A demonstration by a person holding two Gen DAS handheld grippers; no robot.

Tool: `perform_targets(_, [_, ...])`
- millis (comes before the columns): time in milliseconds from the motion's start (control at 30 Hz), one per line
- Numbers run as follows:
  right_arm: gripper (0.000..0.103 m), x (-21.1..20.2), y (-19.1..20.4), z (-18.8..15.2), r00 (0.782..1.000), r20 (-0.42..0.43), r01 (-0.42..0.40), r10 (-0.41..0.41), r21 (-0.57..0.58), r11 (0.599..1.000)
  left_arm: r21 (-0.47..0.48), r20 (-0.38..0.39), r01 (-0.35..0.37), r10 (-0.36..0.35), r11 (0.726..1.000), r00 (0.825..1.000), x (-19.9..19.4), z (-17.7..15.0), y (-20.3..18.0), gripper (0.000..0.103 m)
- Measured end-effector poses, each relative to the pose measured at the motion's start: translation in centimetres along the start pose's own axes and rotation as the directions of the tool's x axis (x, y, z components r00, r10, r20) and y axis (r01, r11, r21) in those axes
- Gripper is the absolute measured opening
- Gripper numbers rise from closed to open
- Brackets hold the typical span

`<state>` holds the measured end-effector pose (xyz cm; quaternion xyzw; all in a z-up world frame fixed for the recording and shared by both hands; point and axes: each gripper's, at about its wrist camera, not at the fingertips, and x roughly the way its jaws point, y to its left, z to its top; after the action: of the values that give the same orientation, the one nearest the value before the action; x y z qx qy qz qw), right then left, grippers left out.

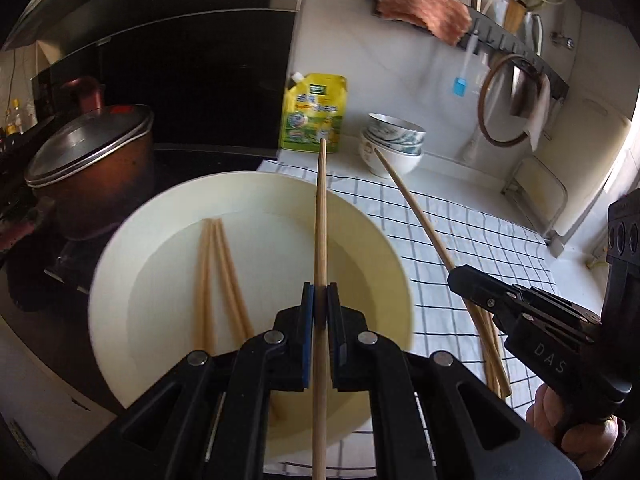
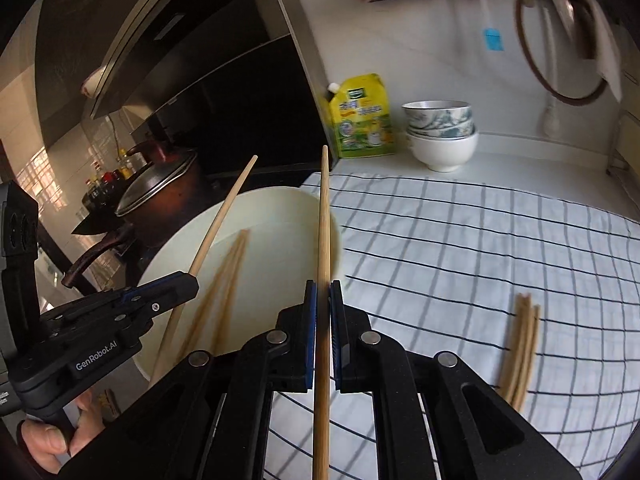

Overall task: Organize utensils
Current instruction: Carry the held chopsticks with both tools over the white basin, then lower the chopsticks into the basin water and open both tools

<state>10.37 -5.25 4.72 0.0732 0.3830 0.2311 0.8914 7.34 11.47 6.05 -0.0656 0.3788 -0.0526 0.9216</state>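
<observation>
Chopsticks [image 1: 224, 276] in cream plate [image 1: 120, 280]

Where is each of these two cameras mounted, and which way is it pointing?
Left wrist view: sits on the left gripper, looking along its fingers over the cream plate; the right gripper and a hand show at right.
Right wrist view: sits on the right gripper, looking across the checked cloth; the left gripper and a hand show at left.
Both show each gripper's held chopstick, the plate, yellow pouch, stacked bowls and pot.
</observation>
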Motion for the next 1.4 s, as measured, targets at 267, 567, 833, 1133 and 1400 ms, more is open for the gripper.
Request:
perform_targets(267, [0.006, 7.6, 4.2, 0.8, 0.986, -0.16, -0.044, 0.041, -0.016, 0.999, -0.048, -0.073, -0.037, 0.034, 0.998, 0.997, 3.6, 0.6, 6.1, 0.007])
perform_targets(567, [0.007, 10.9, 4.6, 0.1, 0.971, -0.24, -0.024, 0.021, -0.007, 1.0, -0.076, -0.127, -0.04, 0.03, 0.996, 0.991, 6.3, 0.1, 8.0, 0.007])
perform_targets(833, [0.009, 9.5, 4.0, 0.2, 0.982, -0.187, -0.016, 0.015, -0.002, 1.0, -0.09, -0.111, -0.073, 0.063, 0.993, 0.992, 5.8, 0.0, 8.3, 0.037])
perform_targets(1133, [0.009, 7.6, 3.6, -0.5, 0.987, -0.16, -0.023, 0.023, 0.003, 1.0, -0.083, -0.094, -0.085, 0.077, 0.993, 0.993, 4.0, -0.5, 7.5, 0.039])
perform_targets(1400, [0.011, 5.3, 3.2, -1.0, 0.993, -0.121, -0.017, 0.017, 0.006, 1.0, -0.065, -0.089, -0.079, 0.073, 0.995, 0.993, 2.8, -1.0, 6.0, 0.039])
